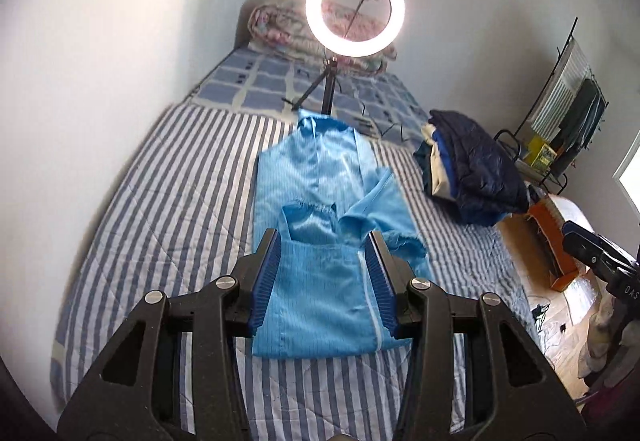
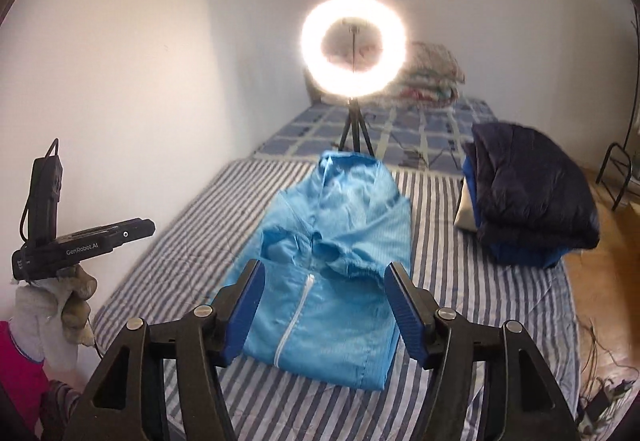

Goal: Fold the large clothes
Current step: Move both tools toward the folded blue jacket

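A light blue zip-front jacket (image 1: pixel 320 209) lies on the striped bed (image 1: pixel 160 209) with both sleeves folded in over its body. It also shows in the right wrist view (image 2: pixel 332 261), white zipper facing up. My left gripper (image 1: pixel 323 241) is open and empty, held above the jacket's near hem. My right gripper (image 2: pixel 324 273) is open and empty, held above the jacket's lower half. The left gripper's body (image 2: pixel 84 245) shows at the left of the right wrist view, in a gloved hand.
A lit ring light on a tripod (image 1: pixel 355 9) stands on the bed beyond the jacket. A pile of folded dark clothes (image 1: pixel 476 169) sits on the bed's right side. A rolled quilt (image 1: pixel 280 29) lies at the head. The wall runs along the left; wooden floor (image 1: pixel 568 321) lies right.
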A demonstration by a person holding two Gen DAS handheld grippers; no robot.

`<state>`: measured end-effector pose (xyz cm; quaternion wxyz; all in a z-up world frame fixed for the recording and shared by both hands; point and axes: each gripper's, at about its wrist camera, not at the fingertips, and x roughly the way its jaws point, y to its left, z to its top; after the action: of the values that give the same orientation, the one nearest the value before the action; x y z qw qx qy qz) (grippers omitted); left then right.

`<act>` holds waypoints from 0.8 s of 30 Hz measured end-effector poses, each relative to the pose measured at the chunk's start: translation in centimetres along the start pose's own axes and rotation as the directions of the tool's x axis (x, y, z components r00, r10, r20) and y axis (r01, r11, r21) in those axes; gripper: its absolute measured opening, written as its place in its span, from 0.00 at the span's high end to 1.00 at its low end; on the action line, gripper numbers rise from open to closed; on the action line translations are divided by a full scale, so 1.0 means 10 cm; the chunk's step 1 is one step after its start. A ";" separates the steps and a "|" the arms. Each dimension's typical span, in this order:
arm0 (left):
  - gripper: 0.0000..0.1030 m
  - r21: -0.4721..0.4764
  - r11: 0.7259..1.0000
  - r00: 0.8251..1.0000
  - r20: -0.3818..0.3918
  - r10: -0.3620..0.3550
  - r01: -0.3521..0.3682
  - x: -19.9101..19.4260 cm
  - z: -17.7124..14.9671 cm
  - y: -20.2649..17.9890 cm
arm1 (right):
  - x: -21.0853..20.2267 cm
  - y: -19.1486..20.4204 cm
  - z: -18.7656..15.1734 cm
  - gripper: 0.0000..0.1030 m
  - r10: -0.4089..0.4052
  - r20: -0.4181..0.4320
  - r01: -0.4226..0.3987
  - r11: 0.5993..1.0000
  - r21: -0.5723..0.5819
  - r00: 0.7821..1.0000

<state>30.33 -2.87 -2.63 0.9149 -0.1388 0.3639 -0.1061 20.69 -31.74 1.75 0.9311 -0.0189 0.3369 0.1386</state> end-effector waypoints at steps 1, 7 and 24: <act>0.56 -0.004 1.000 1.000 0.009 0.001 -0.001 -0.07 0.06 -0.01 | -0.04 0.02 0.06 0.37 0.001 0.001 -0.001 1.000 -0.006 1.000; 0.56 -0.013 1.000 0.999 0.048 -0.006 0.006 -0.37 0.39 -0.06 | -0.20 0.10 0.33 0.37 -0.007 0.030 0.009 0.999 -0.046 1.000; 0.49 0.004 0.999 0.999 0.004 -0.054 0.054 0.55 1.27 0.30 | 0.87 -0.08 1.14 0.33 0.087 -0.021 -0.087 0.996 -0.008 0.996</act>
<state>43.35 0.56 1.71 0.9128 -0.1470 0.3578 -0.1314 34.42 -28.93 4.97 0.9205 -0.0099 0.3465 0.1803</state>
